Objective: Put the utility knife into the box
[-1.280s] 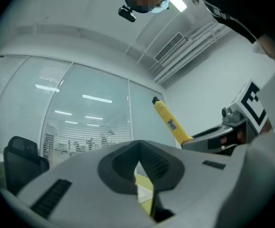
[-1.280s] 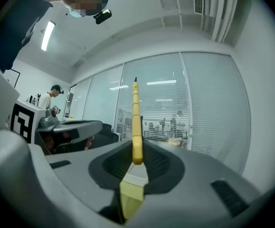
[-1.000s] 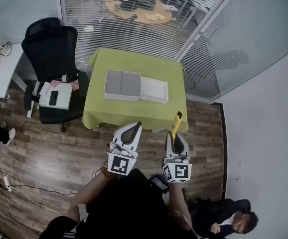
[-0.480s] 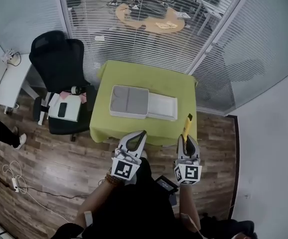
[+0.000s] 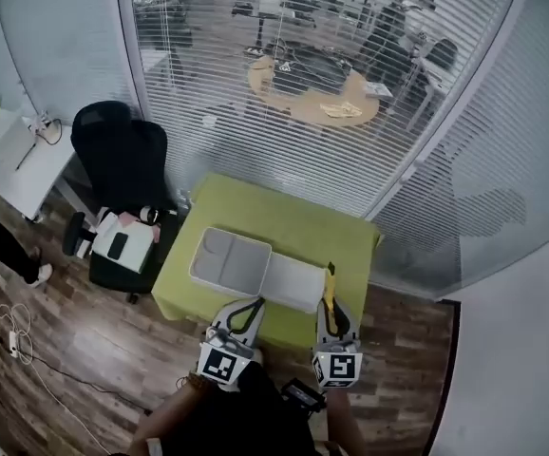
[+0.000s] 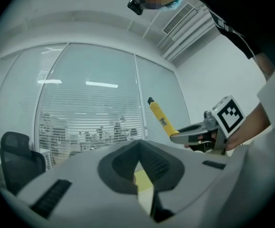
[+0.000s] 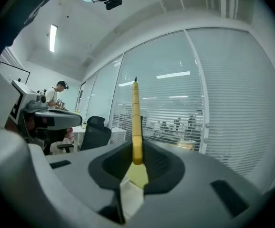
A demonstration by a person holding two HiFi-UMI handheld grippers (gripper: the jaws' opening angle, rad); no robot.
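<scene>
Grips utility knife (image 5: 330, 287) by its lower end in clamped right tool (image 5: 332, 313), tip forward above the tabletop (image 5: 284, 224) edge, presumably for lowering into the open box (image 5: 231, 259); holds left tool (image 5: 247, 308) aside, jaws together on nothing.

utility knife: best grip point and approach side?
Take the utility knife by the rear end of its yellow body, coming from behind along its length. It is long and slim with a black tip at the far end; the right gripper is shut on it this way, tip free to lead into the box.
</scene>
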